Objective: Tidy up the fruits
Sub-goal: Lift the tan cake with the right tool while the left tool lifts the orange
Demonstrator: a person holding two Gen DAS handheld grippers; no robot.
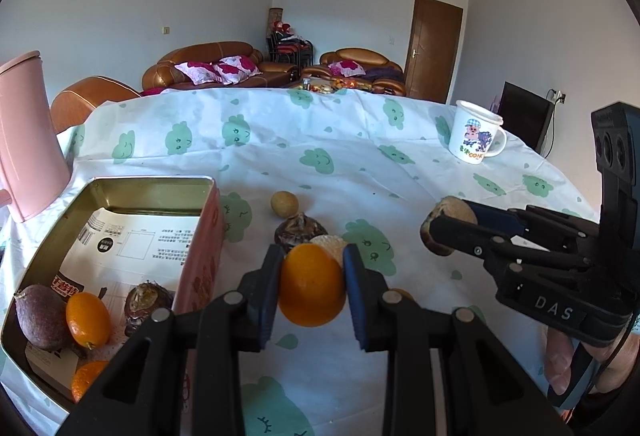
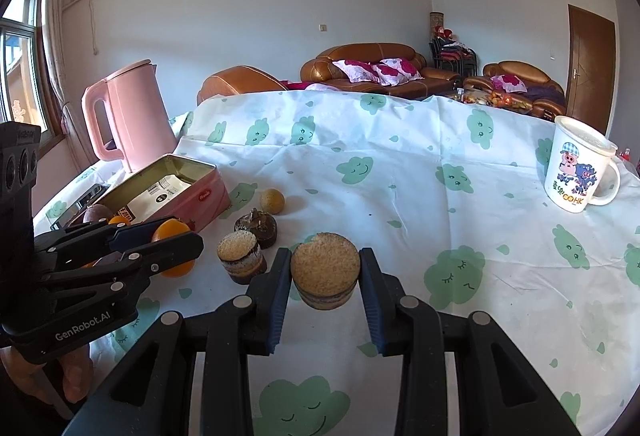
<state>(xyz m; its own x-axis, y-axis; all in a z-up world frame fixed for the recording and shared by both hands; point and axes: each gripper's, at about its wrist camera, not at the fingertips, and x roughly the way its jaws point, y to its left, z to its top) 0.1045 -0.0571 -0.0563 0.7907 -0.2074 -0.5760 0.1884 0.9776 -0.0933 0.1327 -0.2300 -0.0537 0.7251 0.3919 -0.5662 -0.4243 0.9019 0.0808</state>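
white cloth with green clouds covers the table (image 2: 400,196). at its left a pink tin (image 1: 202,236) holds a purple fruit (image 1: 40,316) and a kumquat (image 1: 88,320). both grippers tilt down over the near edge, side by side. left gripper (image 1: 312,276) pinches an orange (image 1: 312,288) just right of the tin. right gripper (image 2: 325,272) clamps a round, cut-topped brown piece (image 2: 325,268) off the cloth.
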